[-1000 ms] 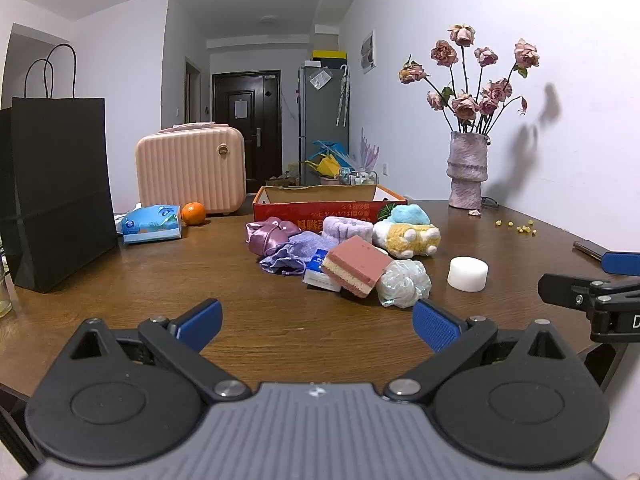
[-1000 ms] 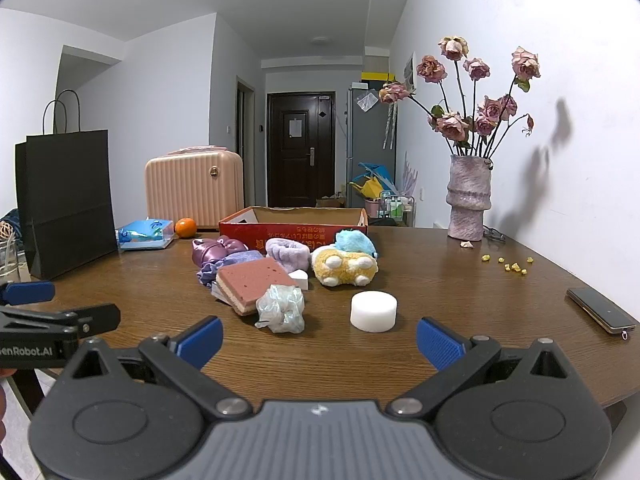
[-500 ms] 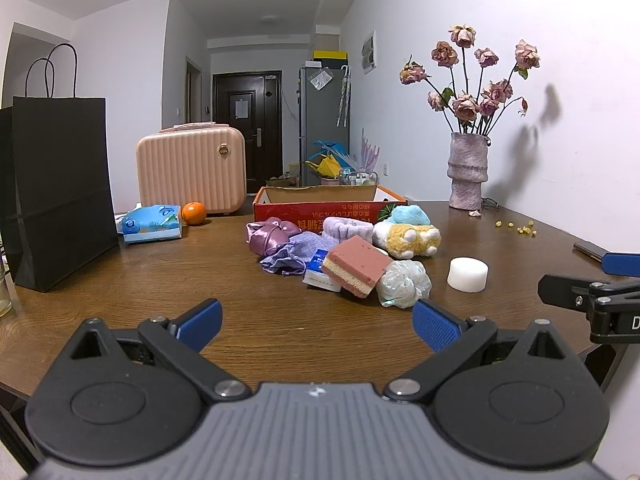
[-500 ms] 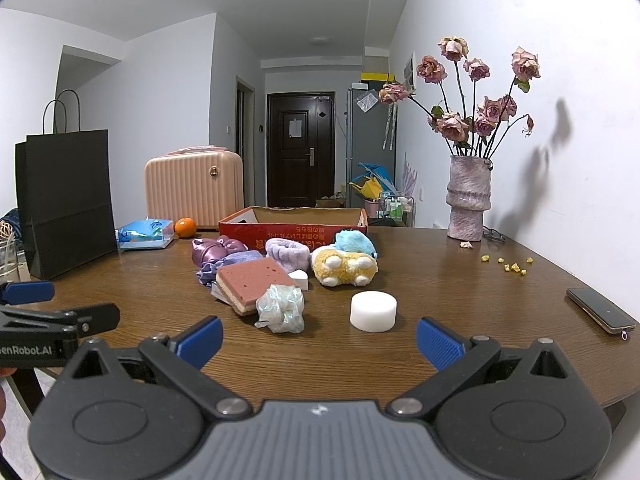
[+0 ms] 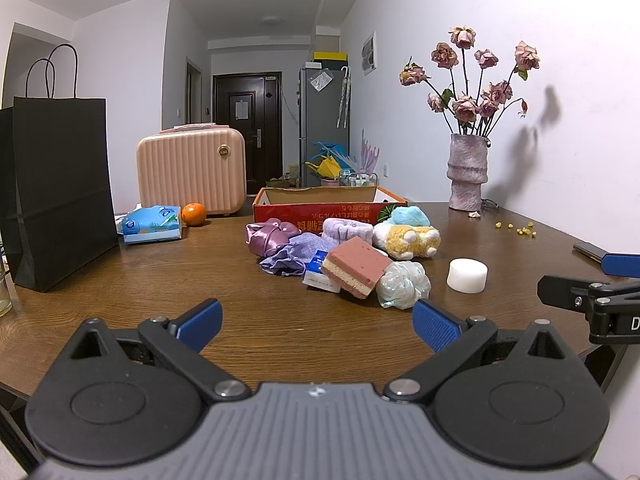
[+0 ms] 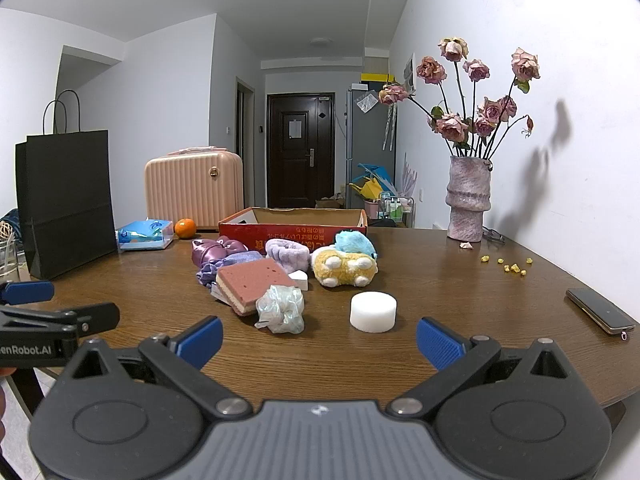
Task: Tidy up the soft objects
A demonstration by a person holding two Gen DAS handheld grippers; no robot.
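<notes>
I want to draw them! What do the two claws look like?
Both claws match: the left claw and right claw each have a grey ridged body, two black round discs, black link bars with silver pins, and blue ribbed pads. White lettering marks the left one's side.

Soft objects (image 5: 344,252) – sponge, scrunchies, plush – heaped before the red box (image 5: 320,210).

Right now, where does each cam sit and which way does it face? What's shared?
Left wrist: on the left gripper, low at the near table edge, facing the soft pile and red box; own open blue fingers show, with the right gripper entering at the right edge.
Right wrist: on the right gripper, same heading, set further right; own open fingers show, left gripper at the left edge.
Shared: pink sponge, white puck, vase.
</notes>
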